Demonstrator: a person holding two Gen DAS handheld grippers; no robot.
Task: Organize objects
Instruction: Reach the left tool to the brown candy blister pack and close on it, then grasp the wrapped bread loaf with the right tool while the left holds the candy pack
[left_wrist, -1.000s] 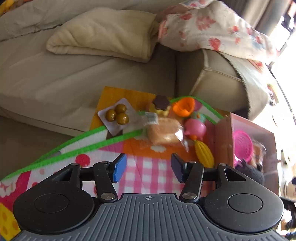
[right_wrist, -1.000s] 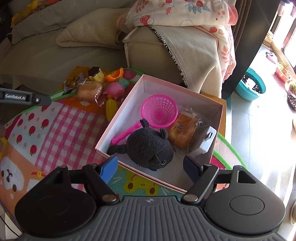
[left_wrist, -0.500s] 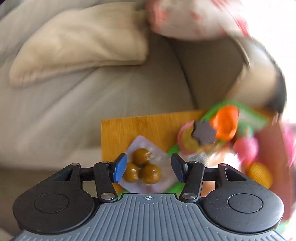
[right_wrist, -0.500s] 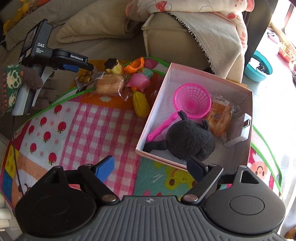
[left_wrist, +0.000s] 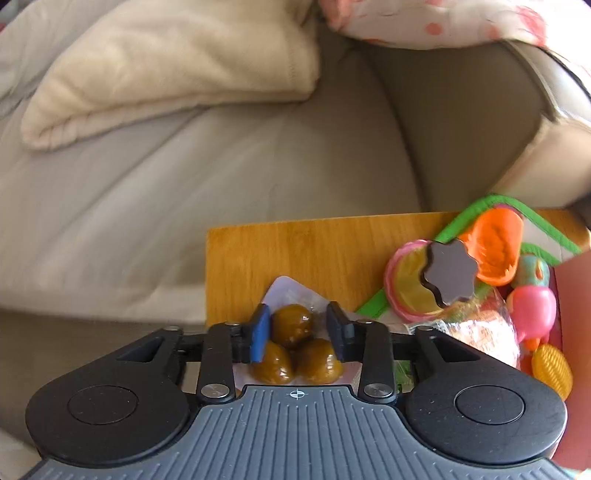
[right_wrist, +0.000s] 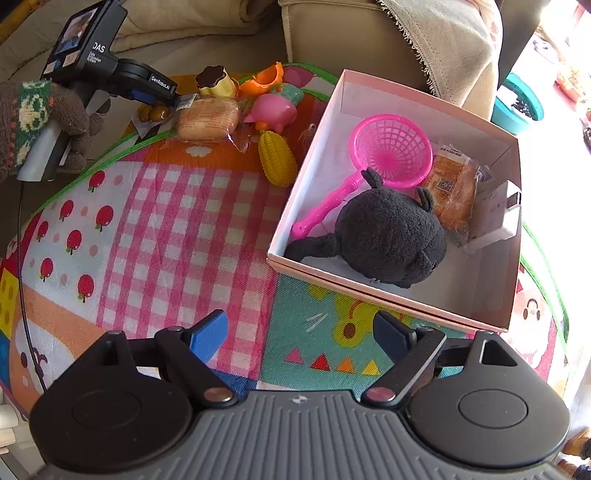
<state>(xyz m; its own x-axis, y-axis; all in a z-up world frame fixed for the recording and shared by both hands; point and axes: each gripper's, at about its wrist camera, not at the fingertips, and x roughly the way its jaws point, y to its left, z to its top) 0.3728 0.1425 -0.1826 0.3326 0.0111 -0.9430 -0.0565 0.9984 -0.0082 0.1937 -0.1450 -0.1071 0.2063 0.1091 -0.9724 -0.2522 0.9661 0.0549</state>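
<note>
My left gripper (left_wrist: 297, 325) is open, its fingers on either side of a clear packet of three brown balls (left_wrist: 295, 345) lying at the table's far left corner. It shows in the right wrist view (right_wrist: 153, 98) over the same packet (right_wrist: 153, 112). My right gripper (right_wrist: 301, 334) is open and empty above the mat, in front of a pink box (right_wrist: 325, 110). The box holds a black plush (right_wrist: 388, 236), a pink net scoop (right_wrist: 388, 151) and a wrapped bun (right_wrist: 454, 192).
Beside the packet lie a pudding toy (left_wrist: 432, 280), an orange shell (left_wrist: 495, 254), a pink pig (right_wrist: 273, 110), a yellow corn (right_wrist: 277, 160) and a wrapped bread (right_wrist: 207, 118). A patterned mat (right_wrist: 166, 229) covers the wooden table (left_wrist: 295, 254). A sofa (left_wrist: 184, 166) stands behind.
My left gripper has moved forward and down to the packet of brown balls, which now sits between its fingers. My right gripper has pulled back and up from the box.
</note>
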